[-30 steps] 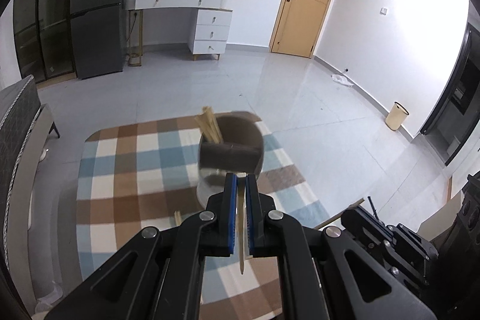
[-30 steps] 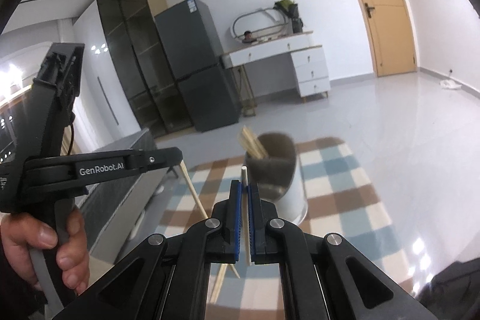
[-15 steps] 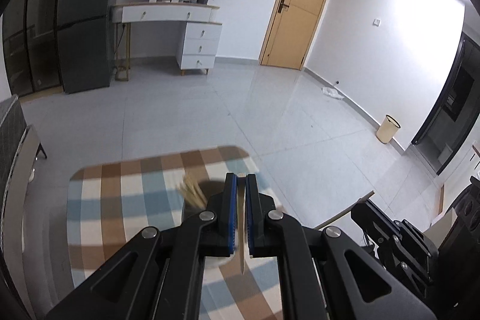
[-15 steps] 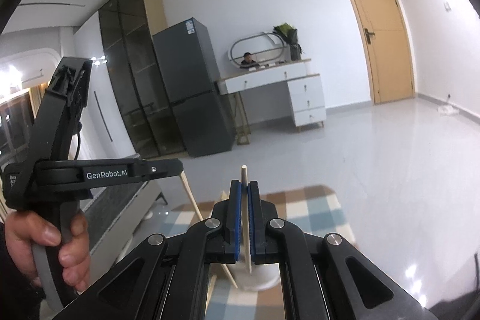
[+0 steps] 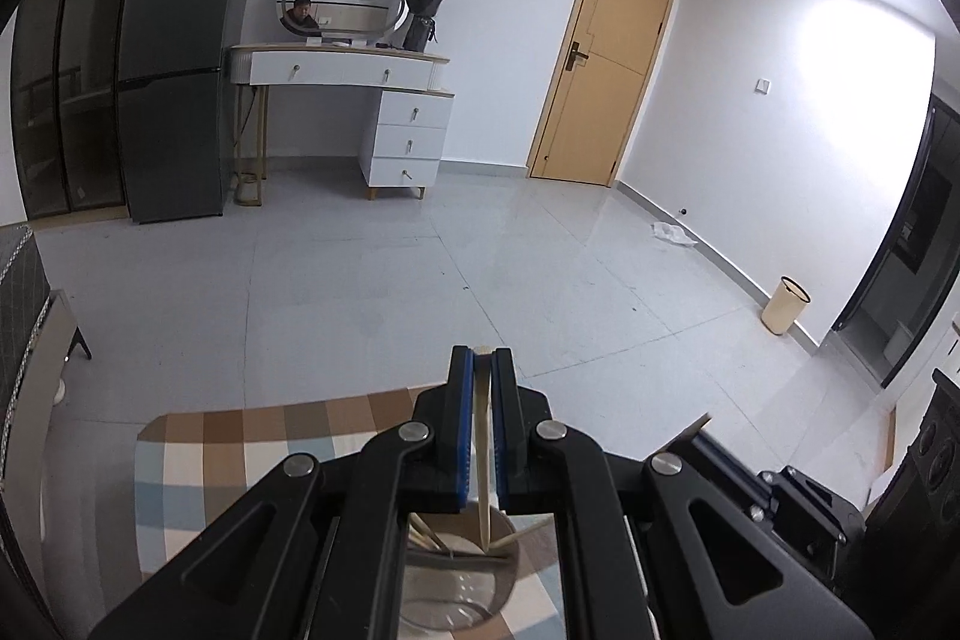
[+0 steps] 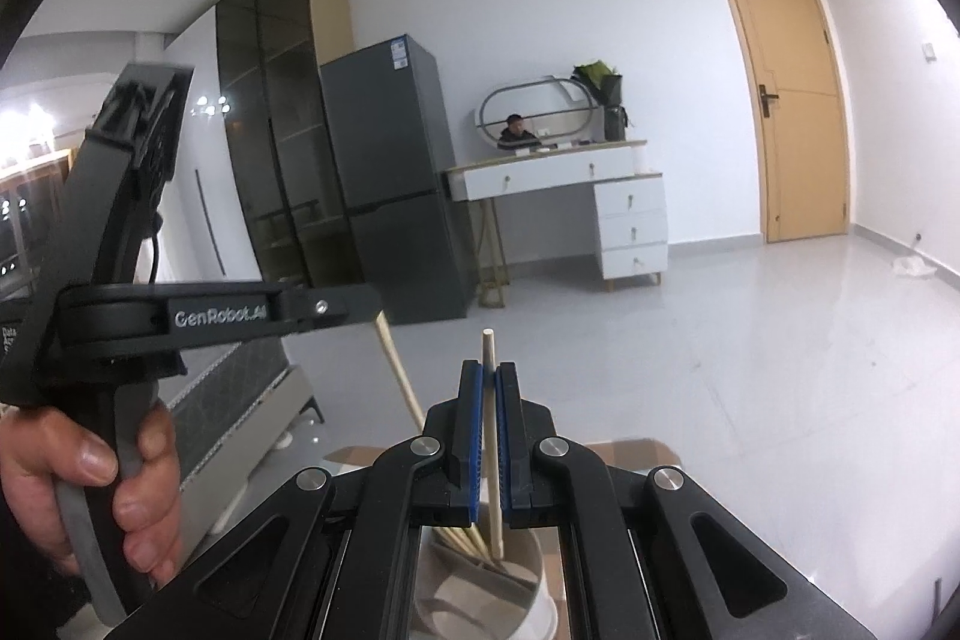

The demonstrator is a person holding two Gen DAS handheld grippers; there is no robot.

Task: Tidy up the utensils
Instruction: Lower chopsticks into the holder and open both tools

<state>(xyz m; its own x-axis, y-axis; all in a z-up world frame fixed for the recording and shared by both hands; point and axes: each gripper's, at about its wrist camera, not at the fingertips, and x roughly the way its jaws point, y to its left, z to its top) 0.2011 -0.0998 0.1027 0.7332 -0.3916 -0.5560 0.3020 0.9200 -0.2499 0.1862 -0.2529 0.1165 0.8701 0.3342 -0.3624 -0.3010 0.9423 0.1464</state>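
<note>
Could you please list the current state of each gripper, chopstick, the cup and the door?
left gripper: shut on a chopstick.
left chopstick: held upright, tip over the cup.
right gripper: shut on a chopstick.
right chopstick: held upright, lower end dipping into the cup.
cup: upright on the checked mat, holding several chopsticks.
door: closed.

A checked cloth [image 5: 240, 460] is covering the bench, and a round holder [image 5: 456, 592] with chopsticks is standing on it.
</note>
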